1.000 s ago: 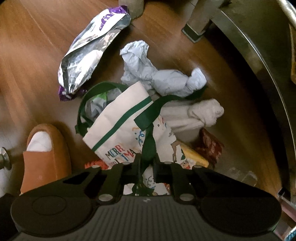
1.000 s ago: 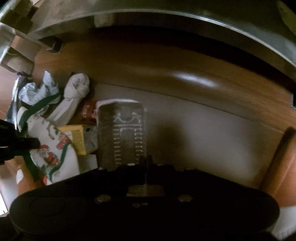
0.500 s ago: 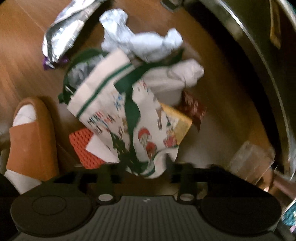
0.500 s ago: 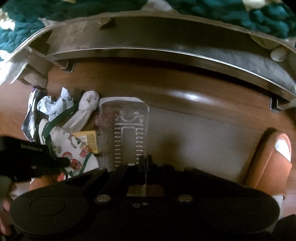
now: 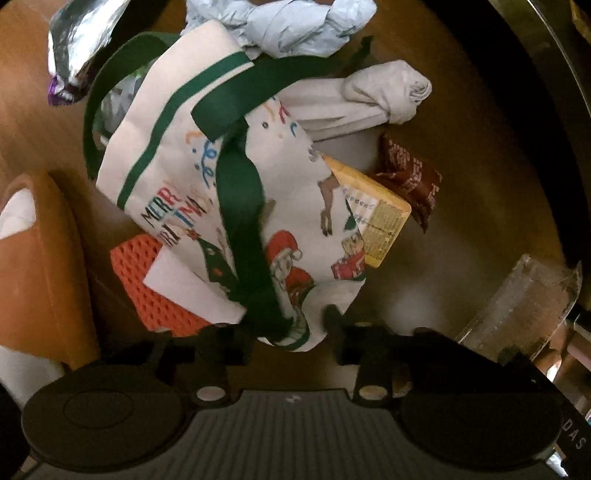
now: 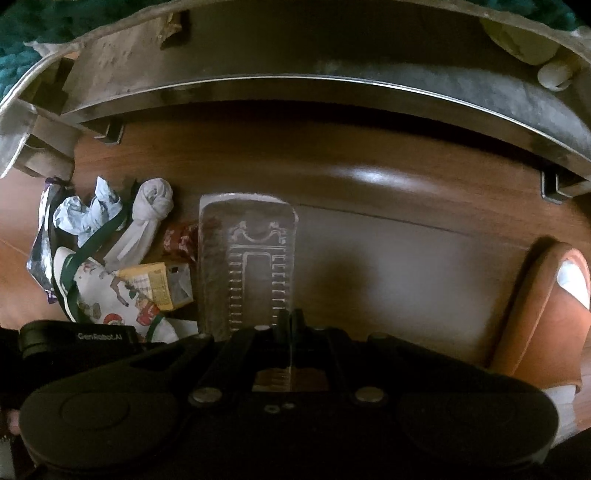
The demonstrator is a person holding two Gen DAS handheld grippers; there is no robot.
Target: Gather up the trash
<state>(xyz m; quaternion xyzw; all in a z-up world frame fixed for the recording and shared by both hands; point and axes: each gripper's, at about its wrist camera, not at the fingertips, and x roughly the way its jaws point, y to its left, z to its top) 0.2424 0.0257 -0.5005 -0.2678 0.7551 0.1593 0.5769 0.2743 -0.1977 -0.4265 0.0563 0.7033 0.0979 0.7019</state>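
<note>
A white Christmas tote bag (image 5: 236,192) with green handles lies on the wood floor among the trash. My left gripper (image 5: 291,325) stands open just over its near corner, the green handle (image 5: 247,243) running down between the fingers. My right gripper (image 6: 290,321) is shut on a clear plastic tray (image 6: 247,266), held upright above the floor; the tray also shows in the left wrist view (image 5: 528,306). Around the bag lie a crumpled pale blue paper (image 5: 288,26), a knotted white cloth (image 5: 373,96), a yellow carton (image 5: 376,218), a brown wrapper (image 5: 410,181), a silver-purple foil bag (image 5: 81,48) and an orange mesh piece (image 5: 144,284).
A sofa base with metal legs (image 6: 332,92) runs along the far side. An orange slipper with a white sock (image 5: 40,258) stands left of the bag, another (image 6: 546,306) at the right. Bare floor (image 6: 406,266) lies right of the tray.
My left gripper has opened and let the green handle slacken, and moved closer over the bag. My right gripper has lifted and pulled back with the clear tray still held.
</note>
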